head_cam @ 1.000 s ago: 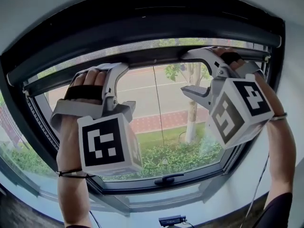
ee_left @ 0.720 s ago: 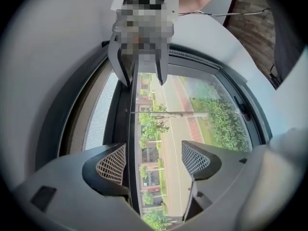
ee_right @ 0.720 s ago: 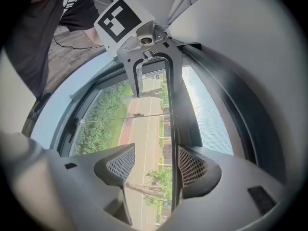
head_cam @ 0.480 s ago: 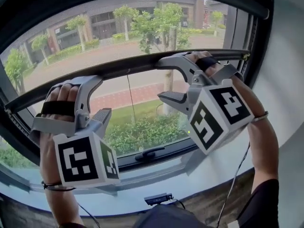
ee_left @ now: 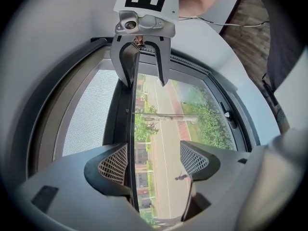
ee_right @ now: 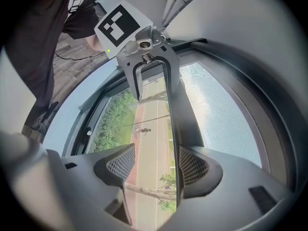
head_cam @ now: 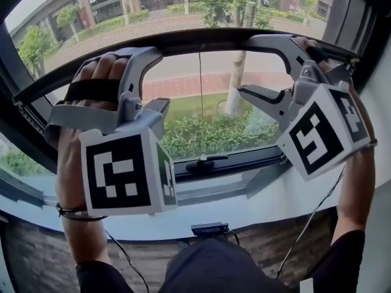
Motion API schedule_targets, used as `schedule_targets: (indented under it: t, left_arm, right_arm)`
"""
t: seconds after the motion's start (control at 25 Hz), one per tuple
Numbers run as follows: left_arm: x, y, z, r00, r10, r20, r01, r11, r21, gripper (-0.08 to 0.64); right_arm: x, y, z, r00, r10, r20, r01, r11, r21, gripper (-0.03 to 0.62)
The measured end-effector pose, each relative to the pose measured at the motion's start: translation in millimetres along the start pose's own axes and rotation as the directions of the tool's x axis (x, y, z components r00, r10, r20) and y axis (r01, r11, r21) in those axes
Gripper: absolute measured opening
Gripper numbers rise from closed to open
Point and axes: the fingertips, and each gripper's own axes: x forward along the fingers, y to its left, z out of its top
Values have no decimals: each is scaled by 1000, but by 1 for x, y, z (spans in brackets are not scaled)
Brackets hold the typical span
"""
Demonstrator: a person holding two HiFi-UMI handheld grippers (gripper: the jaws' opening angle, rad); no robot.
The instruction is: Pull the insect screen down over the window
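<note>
Left tool [head_cam: 160, 78] spread, jaws just been closing some, top jaw hooked over pull bar [head_cam: 201, 38], bar between jaws but unpinched. Right tool [head_cam: 244, 66] spread, hooked likewise, so both drag level. Insect screen [head_cam: 183, 5] covers upper window; lower pane [head_cam: 201, 133] uncovered, likely half done.

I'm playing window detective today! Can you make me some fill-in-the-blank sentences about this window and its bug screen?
The insect screen has a pull bar running between the right gripper's two ___.
Its mesh is stretched ___ the pull bar.
The window handle sits on the ___ edge of the window frame.
Outside stands a ___ trunk.
Missing words: jaws; above; bottom; tree.
</note>
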Motion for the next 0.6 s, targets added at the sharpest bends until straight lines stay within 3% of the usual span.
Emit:
schedule_targets:
  t: [0.44,0.6]
  left_arm:
    - [-6,2,2,989,-139,49,141,989,-33,337]
    - [-5,0,1,986,-156,50,158,986,-46,331]
  right_arm:
    - [-3,1,2,993,117,24,-117,993,31,282]
    - [-2,8,1,989,144,21,-144,989,42,282]
